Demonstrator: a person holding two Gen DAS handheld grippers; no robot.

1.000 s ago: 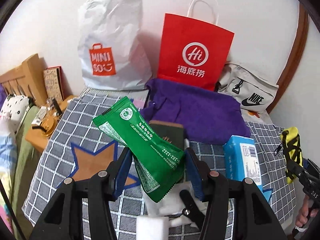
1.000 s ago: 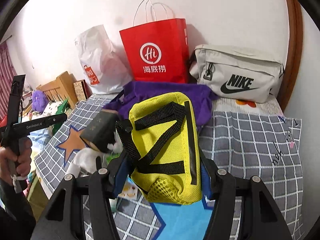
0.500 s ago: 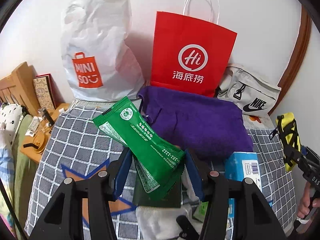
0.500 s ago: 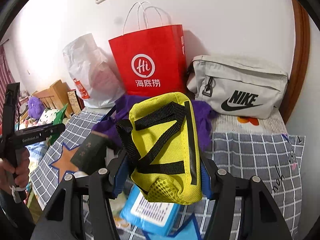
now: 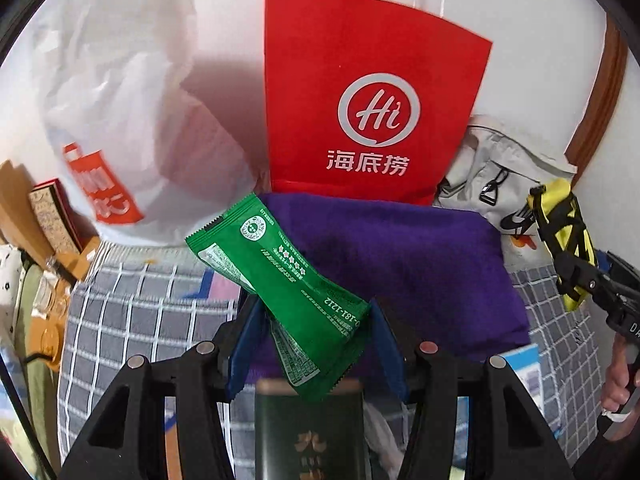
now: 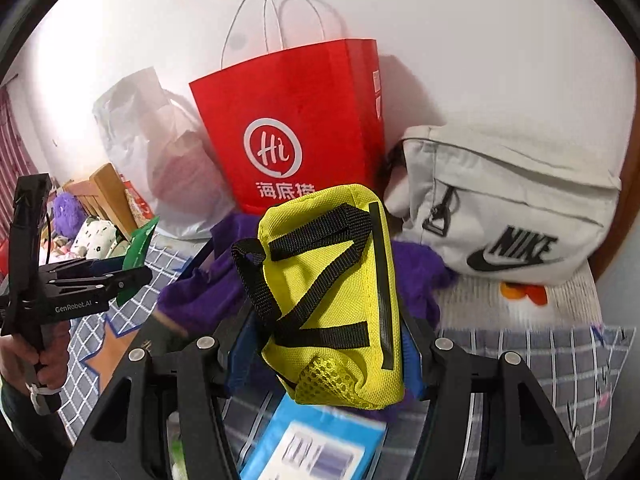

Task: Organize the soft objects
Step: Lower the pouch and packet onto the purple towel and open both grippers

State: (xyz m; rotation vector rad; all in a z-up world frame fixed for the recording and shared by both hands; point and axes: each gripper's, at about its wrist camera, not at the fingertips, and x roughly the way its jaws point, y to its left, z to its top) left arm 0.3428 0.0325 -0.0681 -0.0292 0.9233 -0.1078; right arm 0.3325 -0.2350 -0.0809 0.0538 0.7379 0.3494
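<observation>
My left gripper (image 5: 316, 344) is shut on a green foil packet (image 5: 280, 284), which sticks up and to the left over a purple towel (image 5: 400, 264). My right gripper (image 6: 324, 356) is shut on a yellow pouch with black straps (image 6: 332, 296), held above the bed. That pouch (image 5: 562, 236) also shows at the right edge of the left wrist view. The green packet (image 6: 138, 252) and left gripper appear at the left of the right wrist view. Against the wall stand a red paper bag (image 5: 372, 100), a white plastic bag (image 5: 120, 120) and a grey Nike bag (image 6: 508, 208).
A dark green booklet (image 5: 308, 432) lies just under my left gripper. A blue tissue pack (image 6: 312, 448) lies under my right gripper on the checked bed cover (image 6: 540, 360). A wooden headboard (image 6: 106, 188), plush toys and a bedside stand with clutter are at the left.
Both grippers have moved toward the wall with their loads, so the red bag, white bag and Nike bag look larger. The booklet and tissue pack have slid toward the bottom of the views.
</observation>
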